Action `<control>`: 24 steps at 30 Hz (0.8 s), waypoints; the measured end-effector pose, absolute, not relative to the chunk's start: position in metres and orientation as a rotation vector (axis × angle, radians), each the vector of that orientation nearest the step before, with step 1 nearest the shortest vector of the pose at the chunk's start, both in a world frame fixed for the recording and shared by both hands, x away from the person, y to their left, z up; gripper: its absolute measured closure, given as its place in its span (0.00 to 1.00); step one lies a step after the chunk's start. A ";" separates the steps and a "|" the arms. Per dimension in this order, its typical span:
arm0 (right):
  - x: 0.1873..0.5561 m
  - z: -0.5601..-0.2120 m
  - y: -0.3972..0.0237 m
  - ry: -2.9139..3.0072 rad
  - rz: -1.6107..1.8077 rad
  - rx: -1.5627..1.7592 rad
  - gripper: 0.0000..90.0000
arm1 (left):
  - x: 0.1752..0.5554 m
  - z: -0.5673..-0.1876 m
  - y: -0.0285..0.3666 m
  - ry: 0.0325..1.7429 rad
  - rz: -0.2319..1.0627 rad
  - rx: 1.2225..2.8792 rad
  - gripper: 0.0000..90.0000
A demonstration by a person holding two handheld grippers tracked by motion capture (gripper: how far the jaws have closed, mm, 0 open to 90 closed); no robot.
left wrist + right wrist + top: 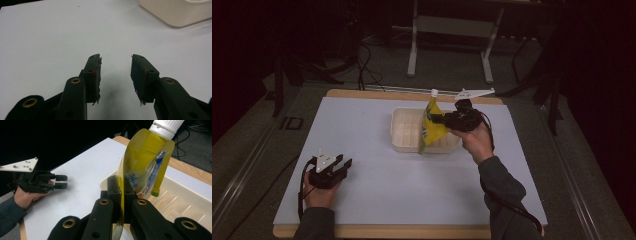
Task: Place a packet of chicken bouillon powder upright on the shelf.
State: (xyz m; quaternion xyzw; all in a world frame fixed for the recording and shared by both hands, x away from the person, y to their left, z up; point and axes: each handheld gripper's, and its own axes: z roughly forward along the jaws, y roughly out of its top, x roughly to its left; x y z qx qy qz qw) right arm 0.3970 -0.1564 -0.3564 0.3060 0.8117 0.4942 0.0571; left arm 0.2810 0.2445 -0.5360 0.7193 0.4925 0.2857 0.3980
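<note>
Blue lettering on the tool-pinched yellow pouch [142, 167], right gripper view.

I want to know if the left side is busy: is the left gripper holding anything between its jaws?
No, the left gripper has its jaws standing apart over the bare white table.

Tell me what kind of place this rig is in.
Probably a lab or workshop set up for recording, not a home. A white board lies on a wooden table in a dim room, cables trail across the floor, and a bare metal stand is behind it.
</note>
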 end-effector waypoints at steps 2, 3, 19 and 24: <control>0.399 -0.357 -0.157 2.453 1.501 0.932 1.00 | 0.281 -0.536 0.244 1.246 0.726 1.822 0.65; 0.401 -0.357 -0.157 2.448 1.505 0.940 1.00 | 0.281 -0.536 0.244 1.247 0.724 1.822 0.65; 0.414 -0.355 -0.157 2.411 1.517 0.952 1.00 | 0.281 -0.536 0.244 1.246 0.723 1.821 0.65; 0.416 -0.353 -0.158 2.397 1.516 0.962 1.00 | 0.281 -0.536 0.244 1.248 0.724 1.822 0.65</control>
